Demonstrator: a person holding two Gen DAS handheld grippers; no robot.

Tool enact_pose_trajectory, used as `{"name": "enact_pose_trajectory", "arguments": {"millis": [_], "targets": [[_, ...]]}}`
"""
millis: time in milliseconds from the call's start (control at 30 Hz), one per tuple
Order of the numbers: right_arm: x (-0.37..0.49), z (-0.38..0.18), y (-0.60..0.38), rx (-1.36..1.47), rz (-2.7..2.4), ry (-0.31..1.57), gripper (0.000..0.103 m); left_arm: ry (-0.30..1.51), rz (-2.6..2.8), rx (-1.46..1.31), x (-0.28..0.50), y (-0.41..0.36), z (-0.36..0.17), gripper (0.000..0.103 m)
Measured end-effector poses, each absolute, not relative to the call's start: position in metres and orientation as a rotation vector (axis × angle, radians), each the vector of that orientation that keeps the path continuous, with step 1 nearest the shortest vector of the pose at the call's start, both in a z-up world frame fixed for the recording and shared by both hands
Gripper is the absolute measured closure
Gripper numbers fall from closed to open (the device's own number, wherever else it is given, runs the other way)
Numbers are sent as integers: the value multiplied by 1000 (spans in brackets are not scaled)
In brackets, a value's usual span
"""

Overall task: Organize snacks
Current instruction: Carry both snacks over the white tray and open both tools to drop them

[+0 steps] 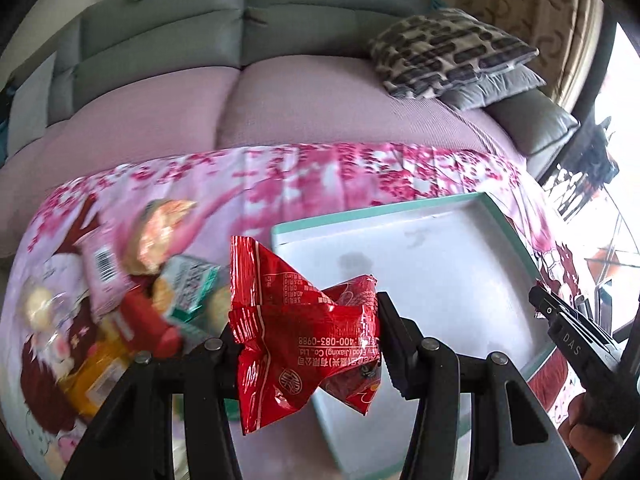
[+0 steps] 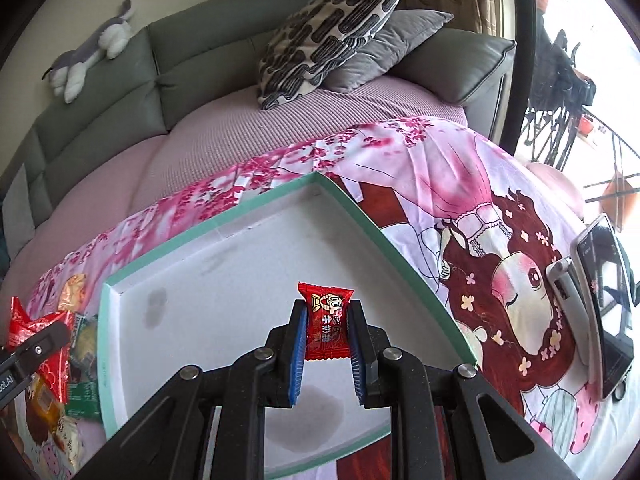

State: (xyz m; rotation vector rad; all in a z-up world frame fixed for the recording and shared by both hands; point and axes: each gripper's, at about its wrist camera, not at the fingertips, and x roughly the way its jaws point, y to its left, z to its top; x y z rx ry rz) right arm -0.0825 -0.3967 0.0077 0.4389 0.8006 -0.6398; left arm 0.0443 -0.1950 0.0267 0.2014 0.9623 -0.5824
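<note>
**Two wrapped snacks held over the tray**

Left wrist view: left gripper [image 1: 310,340] clamps a crumpled red packet [image 1: 296,332], lower centre, at the white tray's [image 1: 460,264] left edge

Right wrist view: right gripper [image 2: 327,332] pinches a small red candy [image 2: 326,326], centre, above the tray

Red snack packet [image 1: 304,336]: glossy, crinkled plastic film. Small red candy wrapper [image 2: 326,326]: same glossy film. Tray [image 2: 208,280]: matt white board, smooth, stained, with a mint-green paper-faced rim. Floral sheet [image 2: 440,184]: printed cloth, smooth. Sofa seat cover [image 1: 300,108]: ribbed knit cloth. Right tool [image 2: 327,332]: matt black plastic, blue ridged pads.
</note>
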Motion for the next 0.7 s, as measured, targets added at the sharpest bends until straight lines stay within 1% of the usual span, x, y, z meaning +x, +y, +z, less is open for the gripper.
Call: {"name": "enact_pose_trajectory", "arguments": {"millis": [167,233,267,300,533,567,600,633,667,700], "targets": [[-77,4,-405,425,-658,809,81,961,-604,232,45,-220,16,48],[-75,4,-406,418,-655,807,81,960,-605,243,44,-224,13,37],[-74,4,-407,414,-654,807,81,960,-598,253,44,-225,11,28],[-72,4,-407,413,-654,809,81,960,-592,256,44,-225,10,26],[-70,7,-400,398,-639,813,81,968,-564,230,45,-216,13,26],[-70,8,-399,395,-638,815,81,966,-557,225,45,-213,15,25],[-69,8,-398,390,-636,819,81,966,-552,222,46,-212,15,21],[-69,8,-397,380,-636,825,77,966,-545,219,46,-211,16,17],[-68,8,-396,371,-636,826,65,963,-528,214,48,-208,16,11],[-67,9,-394,364,-638,827,53,961,-514,212,49,-205,16,8]]}}
